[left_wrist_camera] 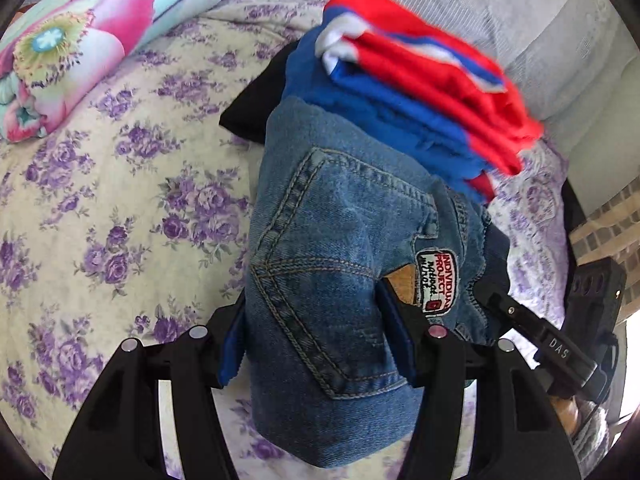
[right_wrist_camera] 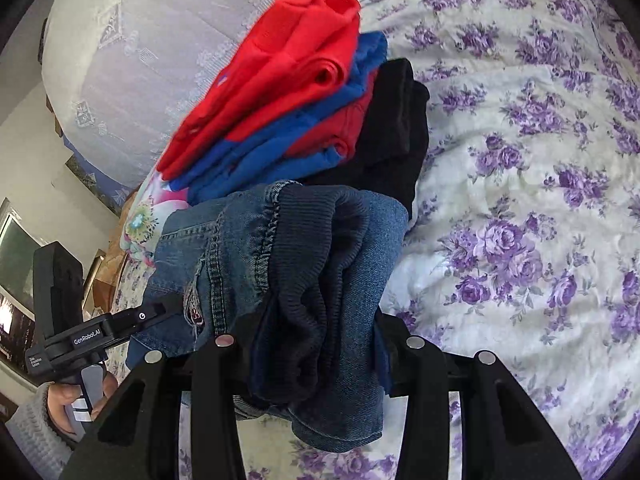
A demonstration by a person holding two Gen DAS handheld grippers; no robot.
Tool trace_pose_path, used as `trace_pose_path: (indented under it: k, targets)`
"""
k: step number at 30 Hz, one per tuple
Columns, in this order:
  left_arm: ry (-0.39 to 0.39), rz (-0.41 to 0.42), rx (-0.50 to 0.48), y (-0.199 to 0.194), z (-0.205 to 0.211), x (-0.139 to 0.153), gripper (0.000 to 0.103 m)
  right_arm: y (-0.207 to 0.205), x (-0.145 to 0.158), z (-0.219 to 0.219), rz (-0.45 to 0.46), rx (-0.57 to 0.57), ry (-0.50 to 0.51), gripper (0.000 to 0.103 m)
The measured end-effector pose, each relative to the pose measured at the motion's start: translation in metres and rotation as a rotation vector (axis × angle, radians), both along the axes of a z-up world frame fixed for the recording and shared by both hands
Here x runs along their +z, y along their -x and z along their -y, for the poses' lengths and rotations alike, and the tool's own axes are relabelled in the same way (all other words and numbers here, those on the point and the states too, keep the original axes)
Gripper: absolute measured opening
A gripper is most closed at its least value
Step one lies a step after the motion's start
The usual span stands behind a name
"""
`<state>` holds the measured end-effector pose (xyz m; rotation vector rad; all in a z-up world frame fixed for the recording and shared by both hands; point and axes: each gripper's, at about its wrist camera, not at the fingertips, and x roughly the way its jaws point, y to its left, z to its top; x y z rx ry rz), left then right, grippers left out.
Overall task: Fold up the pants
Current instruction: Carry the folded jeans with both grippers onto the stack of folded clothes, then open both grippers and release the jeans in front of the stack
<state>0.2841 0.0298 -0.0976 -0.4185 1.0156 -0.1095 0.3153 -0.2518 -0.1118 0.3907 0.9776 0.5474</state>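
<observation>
Folded blue denim pants (left_wrist_camera: 340,248) with a sewn patch and back pocket are held between both grippers above the bed. My left gripper (left_wrist_camera: 312,332) is shut on one end of the bundle. My right gripper (right_wrist_camera: 316,344) is shut on the other end, where the dark ribbed waistband (right_wrist_camera: 320,264) shows. The right gripper's body shows in the left wrist view (left_wrist_camera: 560,344), and the left one in the right wrist view (right_wrist_camera: 92,336).
A stack of folded red, blue and black clothes (left_wrist_camera: 420,92) (right_wrist_camera: 304,112) lies just beyond the pants on the floral purple bedsheet (left_wrist_camera: 100,220) (right_wrist_camera: 540,200). A colourful floral quilt (left_wrist_camera: 72,48) lies at the far left. A pale headboard cover (right_wrist_camera: 140,60) is behind the stack.
</observation>
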Motion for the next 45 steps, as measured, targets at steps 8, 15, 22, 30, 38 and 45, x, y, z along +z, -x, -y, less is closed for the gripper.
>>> trace_pose_path:
  k: [8,15,22,30,38,45]
  targets:
    - [0.038,0.001,0.013,0.004,-0.007,-0.024,0.072,-0.002,-0.023,0.008,-0.054,-0.043,-0.048,0.063]
    - [-0.134,0.054,0.0,0.012,0.005,0.001,0.072,0.004,-0.006,0.003,-0.02,-0.07,0.056,0.074]
    - [-0.247,0.13,-0.031,0.039,0.03,0.057,0.075,0.035,0.059,0.009,0.115,-0.112,0.143,0.076]
    - [-0.316,0.145,-0.021,0.093,0.054,0.113,0.098,0.121,0.145,0.011,0.27,-0.231,0.201,0.097]
    - [-0.452,0.137,0.031,0.142,0.063,0.143,0.098,0.18,0.172,-0.02,0.332,-0.208,0.36,0.099]
    - [-0.501,0.149,0.042,0.166,0.065,0.16,0.098,0.2,0.187,-0.025,0.355,-0.219,0.372,0.099]
